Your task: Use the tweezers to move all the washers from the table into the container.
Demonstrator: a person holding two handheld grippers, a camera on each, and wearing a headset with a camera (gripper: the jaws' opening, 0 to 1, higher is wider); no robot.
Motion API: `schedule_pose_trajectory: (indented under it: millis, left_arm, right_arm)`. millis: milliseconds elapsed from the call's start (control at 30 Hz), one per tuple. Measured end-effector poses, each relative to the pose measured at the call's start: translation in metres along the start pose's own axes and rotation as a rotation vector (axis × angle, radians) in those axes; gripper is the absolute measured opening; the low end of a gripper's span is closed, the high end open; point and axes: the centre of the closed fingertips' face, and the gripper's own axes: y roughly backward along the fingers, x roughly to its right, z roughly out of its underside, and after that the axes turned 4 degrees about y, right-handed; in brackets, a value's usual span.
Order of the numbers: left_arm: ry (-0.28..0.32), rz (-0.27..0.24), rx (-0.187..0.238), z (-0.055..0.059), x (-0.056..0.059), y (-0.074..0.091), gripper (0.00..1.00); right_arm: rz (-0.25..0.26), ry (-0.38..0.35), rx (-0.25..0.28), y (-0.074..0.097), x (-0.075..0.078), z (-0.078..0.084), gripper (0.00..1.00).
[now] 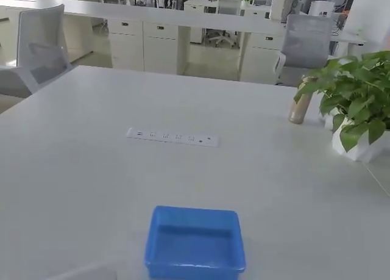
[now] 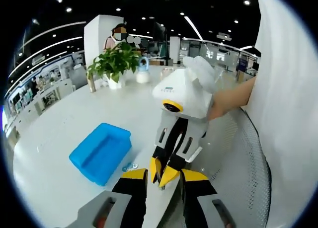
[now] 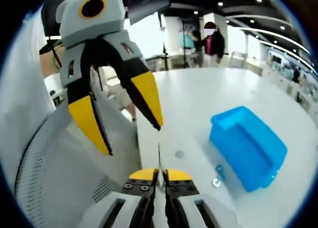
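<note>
Pinching the tweezers (image 3: 159, 156) between its pressed-together jaws, the right gripper (image 3: 160, 172) is pointing across the table (image 3: 198, 104), while the left gripper (image 3: 132, 138) is holding its jaws spread wide beside it. Several washers (image 3: 216, 182) are lying on the table just beside the blue container (image 3: 248, 146).

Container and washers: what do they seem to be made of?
Container: blue moulded plastic, going by its uniform colour, rounded rim and dull sheen. Washers: probably metal, as they are small pale grey rings with a slight glint, but they are too small to be sure.
</note>
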Motion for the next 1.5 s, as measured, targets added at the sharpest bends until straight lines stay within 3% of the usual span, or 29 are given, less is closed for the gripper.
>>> schedule_pose_trajectory:
  millis: [67,167,333,400,433,500,533,667,767,833,933,1167,1233,1300,1500]
  left_arm:
    - [0.04,-0.028,0.029,0.0,-0.003,0.003,0.35]
    - [0.087,-0.11,0.063,0.004,-0.015,0.011,0.48]
    - [0.169,-0.255,0.128,0.011,-0.039,0.027,0.58]
    - [0.22,-0.347,0.181,0.013,-0.054,0.038,0.61]
    - [0.288,-0.398,0.236,0.012,-0.063,0.046,0.63]
    - [0.368,-0.452,0.333,0.009,-0.073,0.056,0.69]
    - [0.381,-0.467,0.359,0.009,-0.075,0.059,0.71]
    - [0.378,-0.523,0.373,0.016,-0.084,0.064,0.79]
    - [0.347,-0.536,0.384,0.011,-0.087,0.06,0.9]
    - [0.303,-0.565,0.368,0.01,-0.09,0.059,0.99]
    - [0.252,-0.554,0.397,0.001,-0.09,0.059,0.99]
    - [0.229,-0.518,0.454,-0.007,-0.087,0.054,0.99]
    - [0.234,-0.493,0.448,-0.005,-0.085,0.05,0.99]
    - [0.193,-0.477,0.447,-0.005,-0.081,0.046,0.99]
    - [0.2,-0.472,0.409,-0.001,-0.083,0.041,0.99]
  right_arm:
    - [0.011,-0.056,0.014,0.001,0.003,0.0,0.02]
    - [0.015,-0.07,0.02,0.003,0.005,0.001,0.02]
    - [0.04,-0.082,0.05,0.01,0.01,-0.005,0.02]
    - [0.05,-0.111,0.072,0.014,0.015,-0.01,0.02]
    - [0.062,-0.129,0.081,0.017,0.019,-0.013,0.02]
    - [0.076,-0.166,0.097,0.022,0.024,-0.016,0.02]
    - [0.084,-0.183,0.112,0.026,0.028,-0.02,0.02]
    - [0.104,-0.246,0.151,0.039,0.039,-0.028,0.02]
    - [0.106,-0.251,0.157,0.049,0.046,-0.029,0.02]
    - [0.115,-0.263,0.161,0.056,0.052,-0.031,0.02]
    - [0.151,-0.275,0.167,0.066,0.066,-0.035,0.02]
    - [0.236,-0.298,0.193,0.086,0.106,-0.05,0.02]
    - [0.258,-0.315,0.196,0.088,0.121,-0.051,0.02]
    - [0.276,-0.331,0.192,0.088,0.132,-0.051,0.03]
    - [0.32,-0.279,0.125,0.073,0.165,-0.045,0.03]
